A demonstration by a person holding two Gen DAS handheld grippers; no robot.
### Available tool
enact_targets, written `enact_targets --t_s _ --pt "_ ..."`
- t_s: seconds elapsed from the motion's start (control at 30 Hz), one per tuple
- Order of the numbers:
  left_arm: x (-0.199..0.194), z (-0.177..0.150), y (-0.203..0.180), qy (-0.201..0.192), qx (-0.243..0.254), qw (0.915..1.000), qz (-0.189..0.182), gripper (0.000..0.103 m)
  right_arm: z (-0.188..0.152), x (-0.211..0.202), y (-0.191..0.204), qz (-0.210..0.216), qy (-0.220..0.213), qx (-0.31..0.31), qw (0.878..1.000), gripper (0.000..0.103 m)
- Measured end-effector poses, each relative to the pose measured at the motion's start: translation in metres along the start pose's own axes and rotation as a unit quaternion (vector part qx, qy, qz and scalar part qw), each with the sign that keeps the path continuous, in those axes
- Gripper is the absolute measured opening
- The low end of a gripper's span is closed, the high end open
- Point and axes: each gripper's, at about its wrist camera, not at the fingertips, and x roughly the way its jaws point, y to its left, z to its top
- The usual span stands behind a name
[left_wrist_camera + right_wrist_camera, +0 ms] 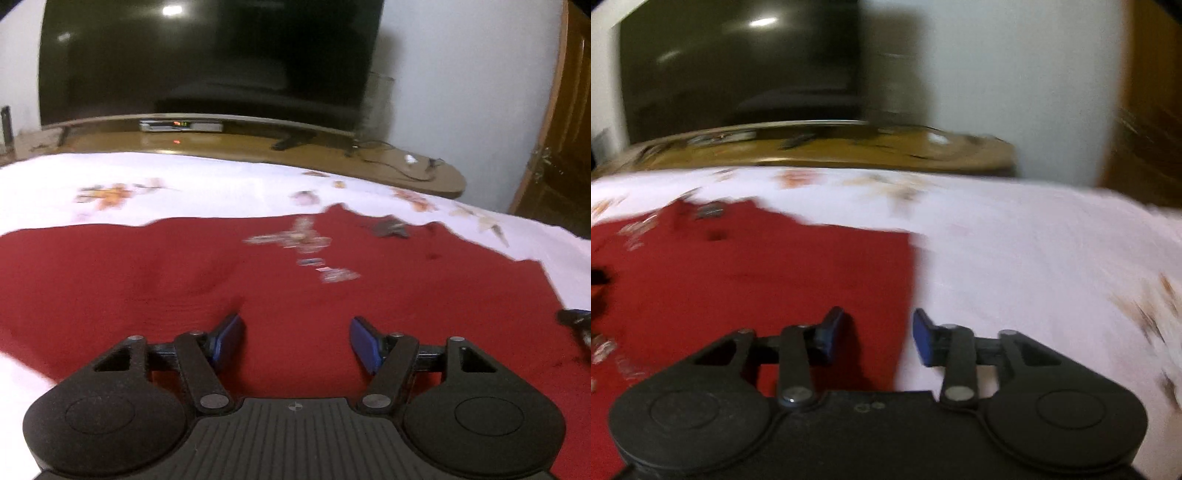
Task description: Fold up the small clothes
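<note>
My left tool (297, 338) and right tool (878, 338) both stand apart, empty, over the red printed cotton garment (147, 280) spread flat on the white floral bedsheet (184, 173). I would pinch its right edge cleanly, one layer, before folding.

Right wrist view smeared by motion blur throughout; print on the red garment (746, 280) unreadable in both views; garment cut off at left & bottom edges; TV (207, 62) top cropped; digits on the set-top box (181, 126) too small to read.
</note>
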Motion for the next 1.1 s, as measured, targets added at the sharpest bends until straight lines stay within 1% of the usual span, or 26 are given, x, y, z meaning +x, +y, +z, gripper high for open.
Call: enact_targets --t_s 0.03,0.07,0.13,0.17,0.2,0.27,0.33,0.37,0.4,0.47,0.5,0.6,0.67,0.7,0.73,0.8,0.9,0.97,1.07,1.1 --pt "-0.004 -0.002 0.007 0.000 0.004 1.0000 0.000 0.066 -0.002 -0.002 -0.012 -0.002 0.007 0.029 1.000 0.047" --pt "-0.010 -0.002 0.012 -0.002 0.007 1.0000 0.005 0.066 -0.004 -0.005 -0.019 0.001 0.011 0.043 0.999 0.046" --pt "-0.033 -0.005 0.031 -0.024 -0.005 0.9993 0.030 0.066 -0.007 -0.016 -0.022 0.001 0.003 0.060 0.998 0.045" --pt "-0.044 -0.004 0.044 -0.036 -0.022 0.9986 0.033 0.066 -0.009 -0.025 -0.022 0.004 -0.009 0.064 0.998 0.045" --pt "-0.058 -0.008 0.066 -0.048 -0.053 0.9967 0.039 0.066 -0.012 -0.034 -0.020 0.006 -0.020 0.066 0.998 0.045" --pt "-0.078 -0.015 0.107 -0.062 -0.106 0.9904 0.062 0.066 -0.020 -0.051 -0.017 0.009 -0.032 0.067 0.997 0.045" --pt "-0.097 -0.024 0.161 -0.070 -0.171 0.9774 0.103 0.066 -0.029 -0.065 -0.015 0.017 -0.031 0.071 0.997 0.045" --pt "-0.106 -0.028 0.194 -0.071 -0.212 0.9673 0.120 0.066 -0.032 -0.070 -0.014 0.019 -0.028 0.072 0.997 0.045" --pt "-0.112 -0.033 0.222 -0.070 -0.255 0.9551 0.134 0.066 -0.036 -0.076 -0.011 0.020 -0.023 0.072 0.997 0.045" --pt "-0.125 -0.043 0.271 -0.081 -0.324 0.9307 0.149 0.066 -0.041 -0.084 -0.005 0.020 -0.013 0.072 0.997 0.045" --pt "-0.128 -0.048 0.296 -0.086 -0.359 0.9173 0.150 0.066 -0.043 -0.085 -0.001 0.019 -0.009 0.071 0.997 0.045" --pt "-0.132 -0.056 0.344 -0.101 -0.424 0.8904 0.131 0.066 -0.046 -0.094 0.014 0.020 -0.001 0.078 0.997 0.045" --pt "-0.129 -0.059 0.370 -0.109 -0.457 0.8753 0.115 0.065 -0.045 -0.099 0.026 0.021 0.000 0.078 0.997 0.045" --pt "-0.127 -0.060 0.379 -0.111 -0.467 0.8709 0.106 0.061 -0.045 -0.104 0.032 0.021 0.000 0.076 0.997 0.045" --pt "-0.123 -0.059 0.389 -0.113 -0.476 0.8661 0.101 0.055 -0.044 -0.109 0.040 0.020 0.002 0.073 0.997 0.045" --pt "-0.116 -0.058 0.405 -0.116 -0.486 0.8610 0.096 0.049 -0.039 -0.119 0.053 0.021 0.003 0.068 0.997 0.045" --pt "-0.103 -0.057 0.427 -0.123 -0.502 0.8523 0.078 0.044 -0.032 -0.132 0.069 0.021 -0.006 0.065 0.998 0.045" --pt "-0.096 -0.056 0.433 -0.121 -0.508 0.8498 0.070 0.040 -0.028 -0.137 0.073 0.025 -0.007 0.074 0.997 0.045" --pt "-0.090 -0.050 0.443 -0.114 -0.498 0.8569 0.069 0.035 -0.024 -0.142 0.083 0.025 -0.009 0.079 0.997 0.045" --pt "-0.089 -0.048 0.446 -0.108 -0.490 0.8615 0.077 0.024 -0.023 -0.143 0.086 0.025 -0.010 0.078 0.997 0.045"
